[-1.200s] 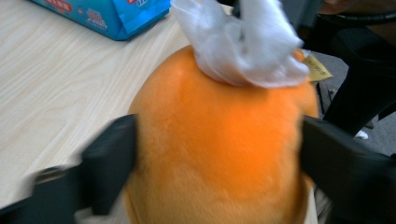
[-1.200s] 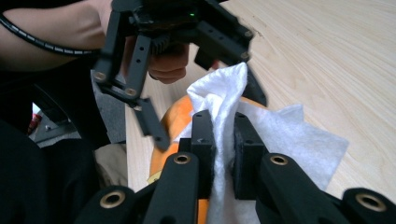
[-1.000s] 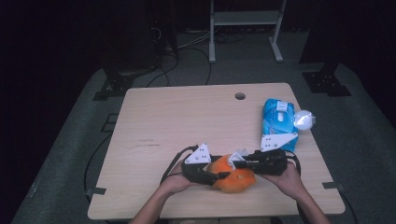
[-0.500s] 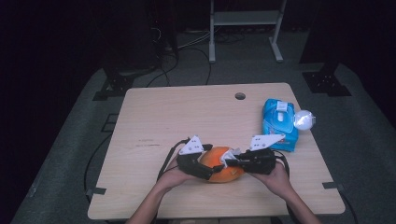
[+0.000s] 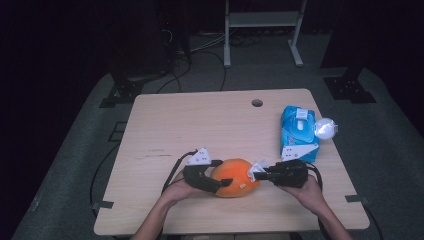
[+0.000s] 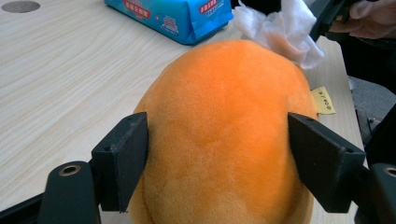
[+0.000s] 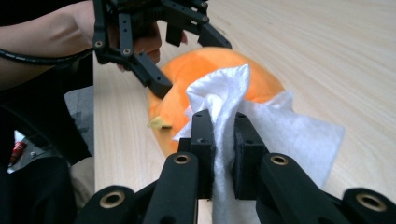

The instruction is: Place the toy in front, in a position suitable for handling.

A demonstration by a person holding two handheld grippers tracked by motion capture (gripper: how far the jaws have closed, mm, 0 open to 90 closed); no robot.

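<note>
Wiping an orange plush toy (image 5: 234, 177) on the counter (image 5: 200, 125).
Left tool (image 6: 217, 158) grasps the toy; right tool (image 7: 225, 133), at its 3 o'clock, pinches a white wipe (image 7: 280, 128) against it.

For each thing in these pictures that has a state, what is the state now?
Orange plush toy: lying on the table, held between the left gripper's jaws.
Left gripper: shut on the plush toy.
White wipe: crumpled, pinched, touching the toy.
Right gripper: shut on the wipe.
Blue wipes pack: lying flat, lid shut.

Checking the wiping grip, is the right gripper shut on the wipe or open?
Shut on it: the right gripper has both jaws pressed against the white wipe bunched between them.
</note>
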